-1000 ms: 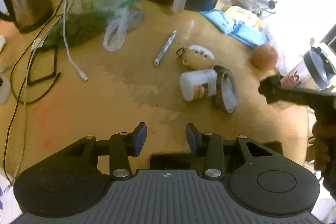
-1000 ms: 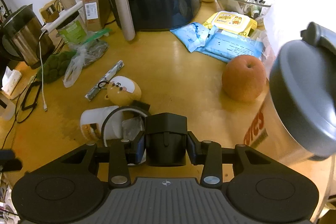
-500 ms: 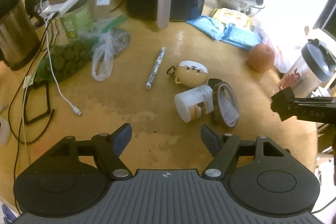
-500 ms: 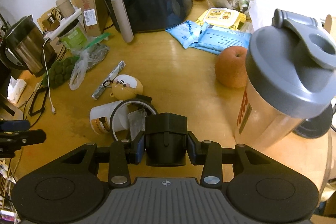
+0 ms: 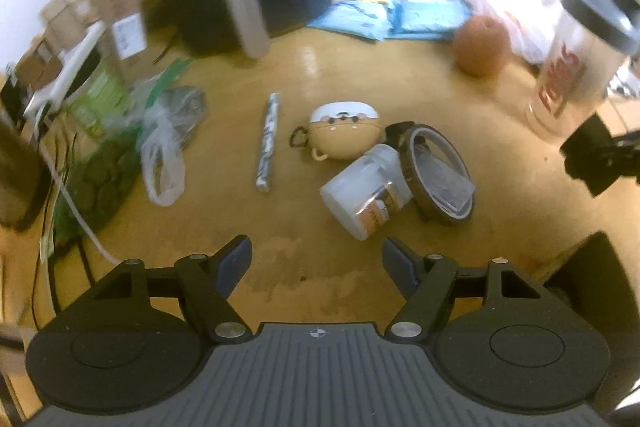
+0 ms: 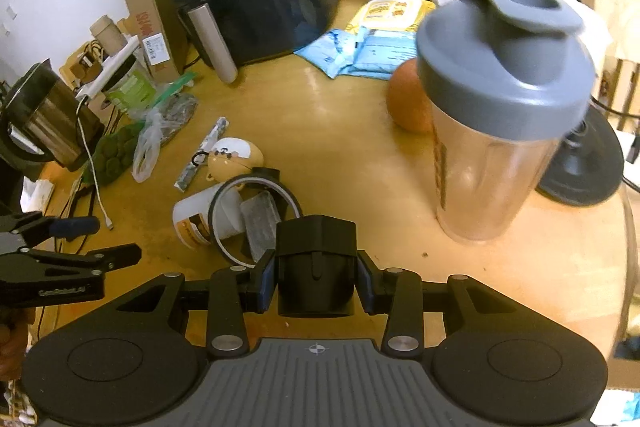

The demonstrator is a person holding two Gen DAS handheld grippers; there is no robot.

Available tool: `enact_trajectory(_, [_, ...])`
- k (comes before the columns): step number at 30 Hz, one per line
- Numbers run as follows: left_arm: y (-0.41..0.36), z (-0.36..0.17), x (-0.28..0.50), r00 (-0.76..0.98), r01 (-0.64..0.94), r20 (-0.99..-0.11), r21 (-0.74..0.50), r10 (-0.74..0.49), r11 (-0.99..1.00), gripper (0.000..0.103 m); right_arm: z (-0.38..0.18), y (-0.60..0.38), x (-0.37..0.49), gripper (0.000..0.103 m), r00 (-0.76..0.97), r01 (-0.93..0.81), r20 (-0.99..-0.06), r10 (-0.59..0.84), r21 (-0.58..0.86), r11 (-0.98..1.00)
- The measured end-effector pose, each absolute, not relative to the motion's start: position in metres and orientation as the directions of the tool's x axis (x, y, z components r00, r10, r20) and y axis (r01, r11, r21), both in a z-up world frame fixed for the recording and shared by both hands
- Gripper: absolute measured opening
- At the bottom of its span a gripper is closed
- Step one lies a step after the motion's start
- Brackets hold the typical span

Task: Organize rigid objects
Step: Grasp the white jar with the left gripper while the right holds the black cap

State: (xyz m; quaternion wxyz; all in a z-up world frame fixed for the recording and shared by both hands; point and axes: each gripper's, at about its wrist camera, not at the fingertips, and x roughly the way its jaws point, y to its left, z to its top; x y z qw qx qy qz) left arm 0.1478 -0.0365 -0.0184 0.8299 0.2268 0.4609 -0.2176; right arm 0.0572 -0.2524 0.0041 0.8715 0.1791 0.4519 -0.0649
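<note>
Sorting table clutter: right gripper clamped on black block, left gripper spread empty, white jar likely next.

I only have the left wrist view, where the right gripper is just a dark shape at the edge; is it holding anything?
Observer: Yes, the right gripper is shut on a black block.
Operator: Thank you. Is there anything behind the shaker bottle?
Observer: A black disc-shaped base sits just behind it, near the table's edge.
</note>
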Motion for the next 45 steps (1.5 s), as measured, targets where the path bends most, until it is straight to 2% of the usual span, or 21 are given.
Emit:
enact_trajectory(12, [-0.086,-0.046,0.146,0.535,0.744,-0.831,0.378,-0.152,0.551,0.072,0.008,-0.251,0.044,0.043,0.580,0.312,-0.814,0.019,0.243,0.918])
enact_trajectory(19, [-0.110,-0.068,0.149,0.529,0.803,-0.835,0.435,-0.152,0.407,0.070,0.012,-0.250,0.031,0.043,0.583,0.315,-0.812,0.013,0.241,0.918])
enact_trajectory(27, [-0.126,-0.082,0.157,0.532,0.815,-0.834,0.457,-0.146,0.358,0.059,0.012,-0.254,0.012,0.043,0.580,0.359,-0.815,-0.004,0.251,0.899])
enact_trajectory(28, [-0.127,-0.082,0.159,0.521,0.819,-0.841,0.445,-0.146,0.362,0.053,0.012,-0.255,0.010,0.043,0.578,0.363,-0.816,-0.005,0.252,0.897])
enact_trajectory(29, [-0.127,-0.081,0.161,0.522,0.816,-0.840,0.442,-0.147,0.371,0.052,0.012,-0.256,0.007,0.043,0.577,0.366,-0.817,-0.006,0.253,0.896])
enact_trajectory(45, [-0.086,-0.048,0.170,0.505,0.694,-0.838,0.254,-0.205,0.674,0.051,0.009,-0.248,0.015,0.043,0.570,0.313,-0.821,0.037,0.258,0.914])
